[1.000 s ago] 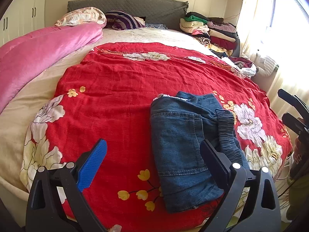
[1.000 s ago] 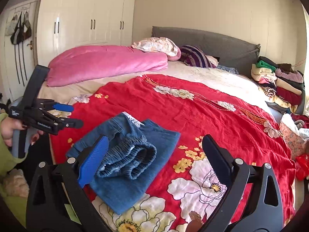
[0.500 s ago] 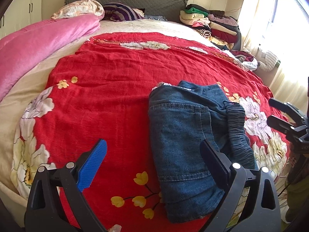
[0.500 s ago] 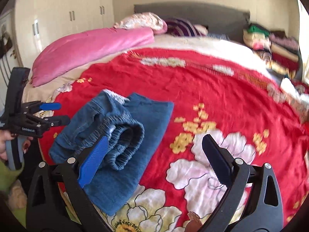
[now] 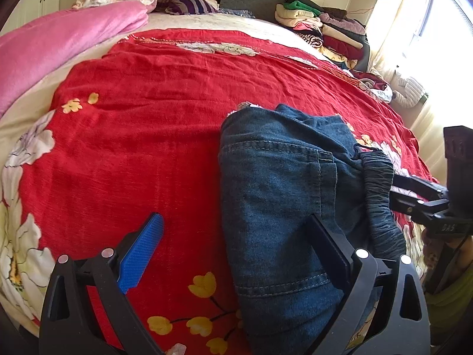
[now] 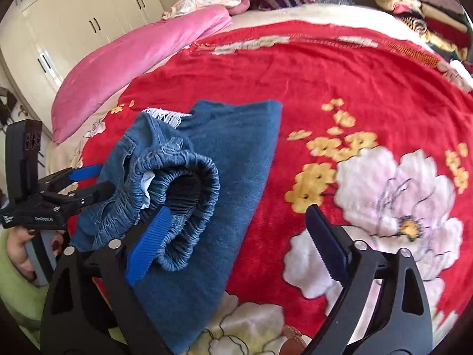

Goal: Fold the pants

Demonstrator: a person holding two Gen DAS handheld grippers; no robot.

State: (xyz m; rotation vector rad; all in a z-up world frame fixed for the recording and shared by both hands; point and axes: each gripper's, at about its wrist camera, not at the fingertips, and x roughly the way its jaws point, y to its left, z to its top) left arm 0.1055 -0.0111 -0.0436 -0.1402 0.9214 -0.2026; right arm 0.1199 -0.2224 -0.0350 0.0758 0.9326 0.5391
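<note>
A pair of blue denim pants [image 5: 283, 195] lies folded into a compact bundle on the red flowered bedspread [image 5: 153, 112]. Its gathered elastic waistband [image 6: 180, 195] curls up on top of the bundle. My left gripper [image 5: 236, 242] is open, its right finger over the near part of the pants and its blue pad over bare bedspread. My right gripper [image 6: 236, 236] is open, its blue left pad [image 6: 147, 248] against the waistband. Each gripper also shows in the other's view, the right one [image 5: 414, 192] at the waistband and the left one [image 6: 85, 183] at the pants' left edge.
A pink duvet [image 5: 59, 38] lies along the bed's left side. Pillows [image 5: 183, 0] rest against the grey headboard. A stack of folded clothes [image 5: 322, 29] sits at the far right corner. White wardrobes [image 6: 74, 29] stand beyond the bed. A bright window [image 5: 437, 29] is on the right.
Both grippers have moved in closer to the pants and lower over the bed. The right gripper's blue pad now reaches the waistband. The pants have not visibly moved.
</note>
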